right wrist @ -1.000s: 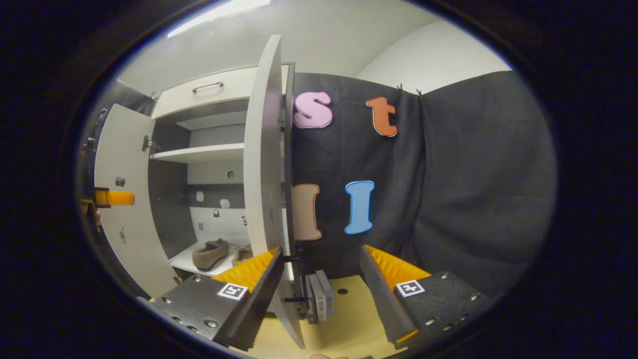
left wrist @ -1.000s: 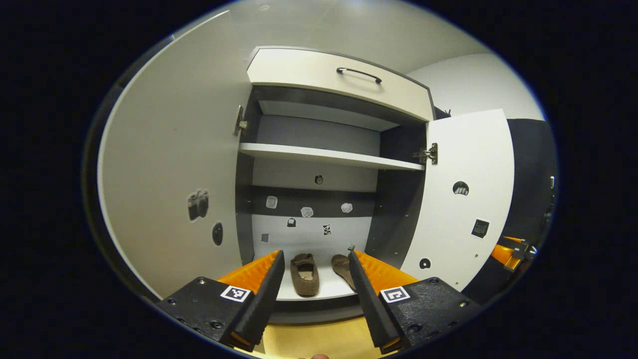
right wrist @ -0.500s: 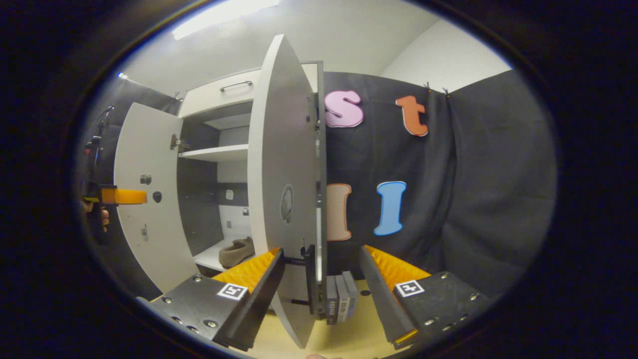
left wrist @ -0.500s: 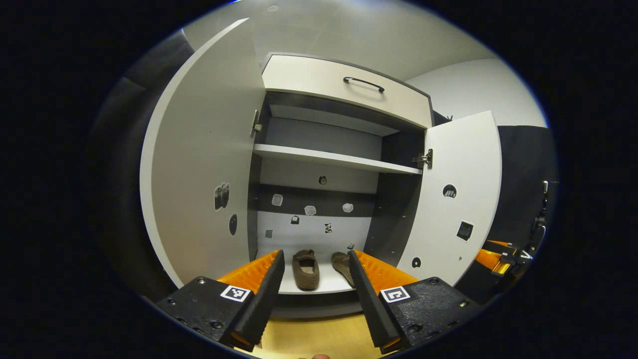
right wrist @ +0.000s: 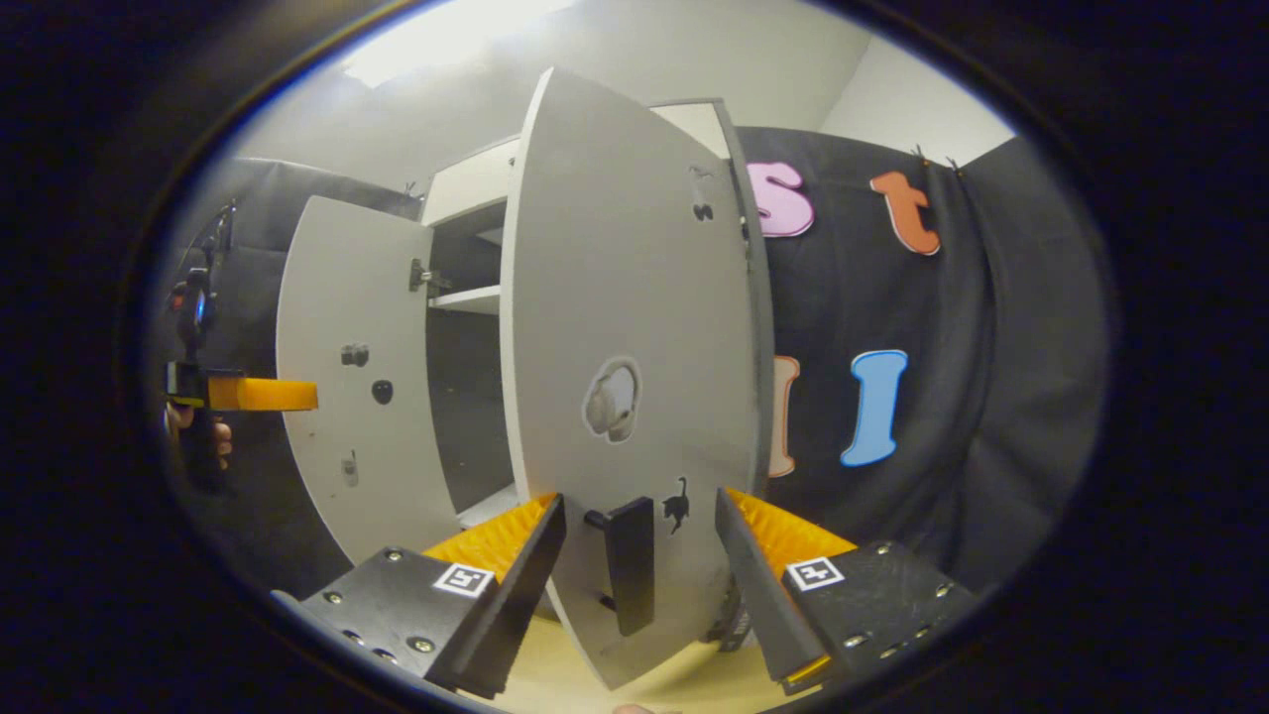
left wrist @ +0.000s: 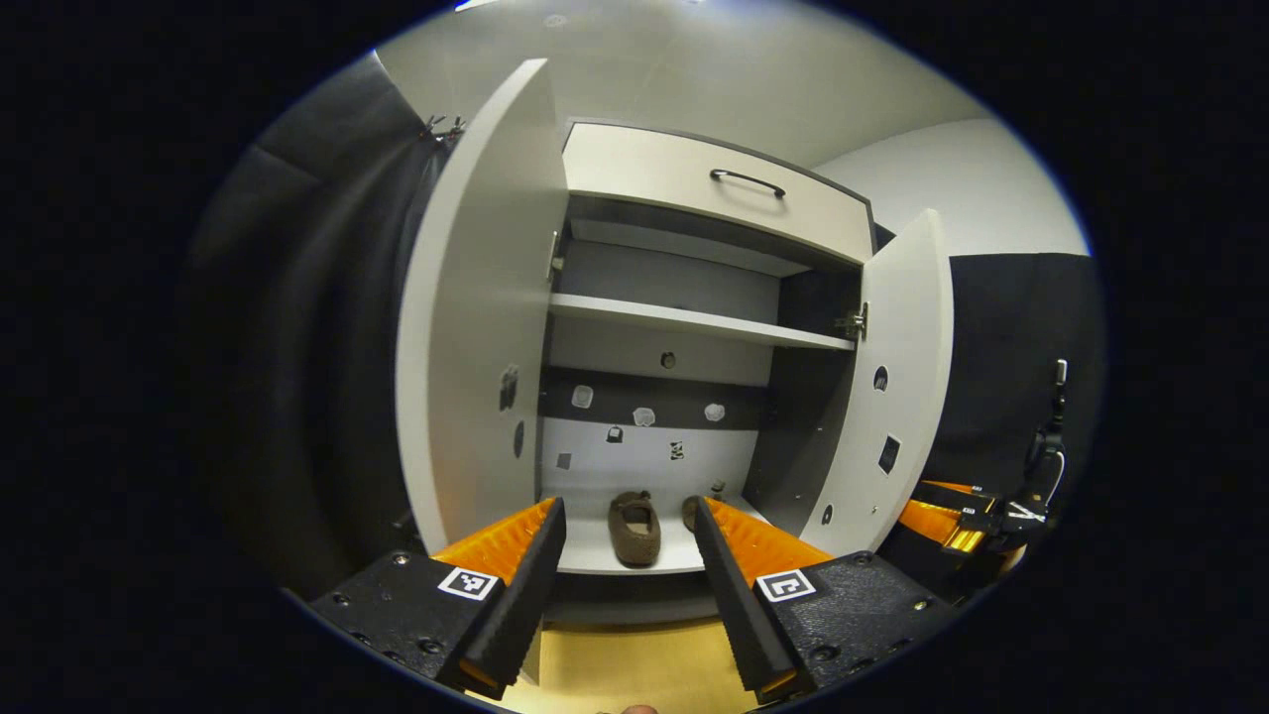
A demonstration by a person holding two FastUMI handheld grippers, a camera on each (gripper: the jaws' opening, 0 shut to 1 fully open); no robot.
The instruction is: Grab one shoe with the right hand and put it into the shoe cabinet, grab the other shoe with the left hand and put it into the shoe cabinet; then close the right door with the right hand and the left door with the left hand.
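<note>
White right door point(right wrist: 634, 297) faces our right gripper point(right wrist: 639, 585); its handle point(right wrist: 630, 565) stands upright between the wide, empty jaws.

1. I am in a recording booth, not a lived-in home: black cloth point(right wrist: 991, 397) hangs as the wall behind the furniture.
2. A white shoe cabinet point(left wrist: 694, 183) stands against it on a bare yellowish floor point(left wrist: 634, 664), both doors ajar.
3. Small stickers point(left wrist: 644, 416) dot its back panel and doors (odd for household furniture).
4. Plain pale walls point(left wrist: 952, 188) rise above the cloth.
</note>
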